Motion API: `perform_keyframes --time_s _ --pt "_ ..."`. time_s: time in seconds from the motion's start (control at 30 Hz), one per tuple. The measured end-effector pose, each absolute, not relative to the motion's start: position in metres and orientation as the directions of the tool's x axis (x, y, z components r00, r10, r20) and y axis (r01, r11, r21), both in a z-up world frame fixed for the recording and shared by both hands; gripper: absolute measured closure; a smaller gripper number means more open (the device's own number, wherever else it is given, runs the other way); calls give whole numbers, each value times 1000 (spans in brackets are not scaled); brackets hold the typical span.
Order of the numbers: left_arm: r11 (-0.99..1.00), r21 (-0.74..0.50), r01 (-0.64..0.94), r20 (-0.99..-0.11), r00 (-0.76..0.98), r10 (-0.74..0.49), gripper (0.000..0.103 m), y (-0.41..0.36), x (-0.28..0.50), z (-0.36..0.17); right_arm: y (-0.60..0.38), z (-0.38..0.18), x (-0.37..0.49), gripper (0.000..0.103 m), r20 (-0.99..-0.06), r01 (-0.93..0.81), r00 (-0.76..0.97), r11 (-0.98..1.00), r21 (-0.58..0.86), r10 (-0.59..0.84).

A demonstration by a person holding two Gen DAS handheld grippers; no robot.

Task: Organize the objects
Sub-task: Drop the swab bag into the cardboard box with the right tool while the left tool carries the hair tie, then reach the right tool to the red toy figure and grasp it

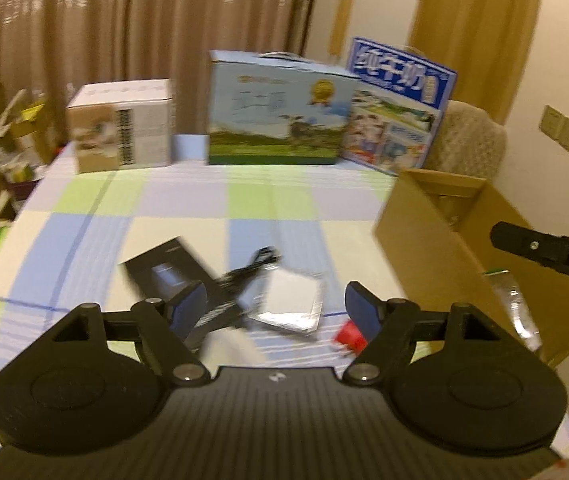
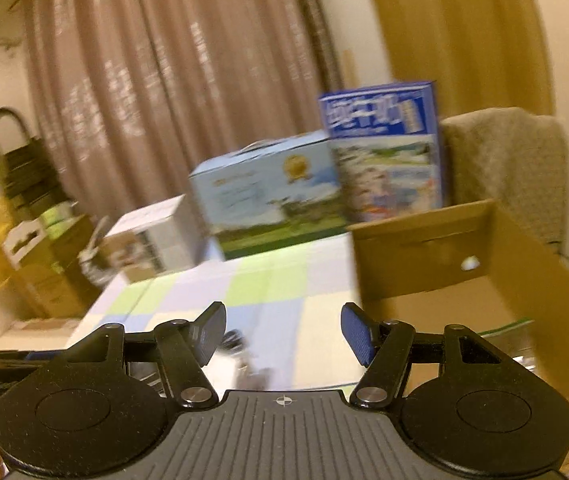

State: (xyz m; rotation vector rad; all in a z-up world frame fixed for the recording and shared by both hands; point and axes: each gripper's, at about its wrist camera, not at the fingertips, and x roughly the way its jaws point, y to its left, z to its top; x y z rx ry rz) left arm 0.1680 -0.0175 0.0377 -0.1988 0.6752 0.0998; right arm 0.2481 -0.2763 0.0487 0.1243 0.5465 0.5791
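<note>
Tongs of both hands, left tongs [image 1: 276, 308] and right tongs [image 2: 283, 332], tilt downward over the table [image 1: 164, 208], jaws wide, empty.

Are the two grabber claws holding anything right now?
No. The left gripper is open above the black packet and silver pouch, touching neither. The right gripper is open too, with nothing between its fingers.

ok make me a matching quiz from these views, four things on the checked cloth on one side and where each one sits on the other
Things:
1. flat black box
2. small red object
3. open brown cardboard carton
4. white and tan box

Places, in the left wrist view:
A. far left of the back row
B. right edge of the table
C. by the left gripper's right finger
D. behind its left finger

Pairs: 1-D, 2-C, 3-B, 4-A
</note>
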Motion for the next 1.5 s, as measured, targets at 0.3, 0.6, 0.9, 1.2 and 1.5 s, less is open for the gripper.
perform_keyframes --time_s 0.3,0.6,0.9,1.2,1.5 --pt "975 -92 -203 -681 727 87 23 23 132 22 -217 21 249 42 -580 -634 556 755 167 595" --pt "990 -44 -134 -737 674 58 23 31 141 -10 -194 -36 265 42 -748 -686 466 727 32 473" --pt "999 -16 -33 -751 660 10 23 18 166 -26 -180 -64 284 42 -810 -686 451 726 -46 375" --pt "1000 -21 -2 -773 635 -15 23 23 178 -40 -168 -89 306 43 -858 -676 411 735 -60 309" --pt "997 -58 45 -779 623 -74 24 21 187 -48 -171 -88 307 60 -873 -661 391 749 -45 293"
